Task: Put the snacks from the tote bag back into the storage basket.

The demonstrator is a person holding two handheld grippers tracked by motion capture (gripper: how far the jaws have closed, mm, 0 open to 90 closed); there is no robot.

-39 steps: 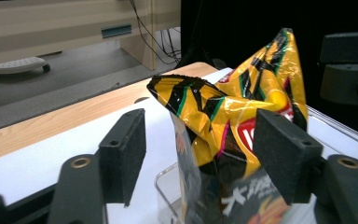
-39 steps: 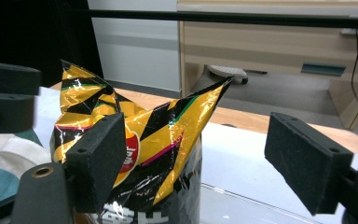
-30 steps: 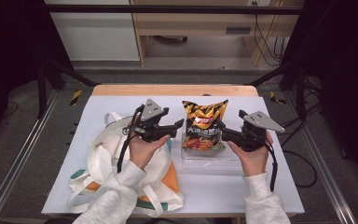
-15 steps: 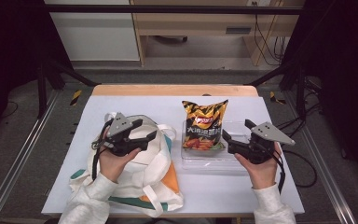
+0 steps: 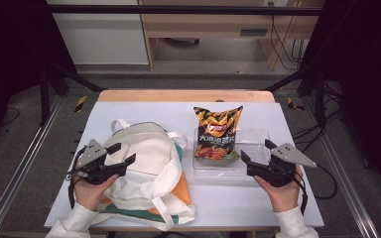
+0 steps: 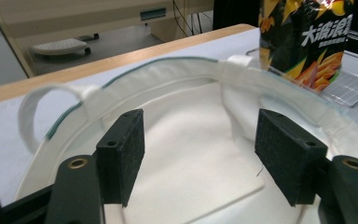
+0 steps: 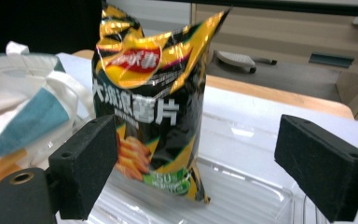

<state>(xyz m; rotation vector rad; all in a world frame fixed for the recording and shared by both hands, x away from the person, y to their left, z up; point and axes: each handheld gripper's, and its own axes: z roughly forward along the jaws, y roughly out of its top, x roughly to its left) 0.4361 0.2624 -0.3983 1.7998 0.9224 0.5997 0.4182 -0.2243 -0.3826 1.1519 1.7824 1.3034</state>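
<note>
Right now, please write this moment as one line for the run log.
left gripper: open, over tote bag | right gripper: open, beside clear tray | chip bag: upright in tray | nothing held

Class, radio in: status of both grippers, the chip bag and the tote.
Left gripper open over tote bag. Right gripper open, facing chip bag upright in clear tray. Nothing between.

I see the chip bag (image 5: 217,133), black and orange with a red logo and white lettering, standing upright and sealed in the clear plastic tray (image 5: 250,168) right of the table's middle. Just beside it on the left lies the white canvas tote bag (image 5: 144,163), slumped flat with teal and orange patches, its mouth gaping toward me.
</note>
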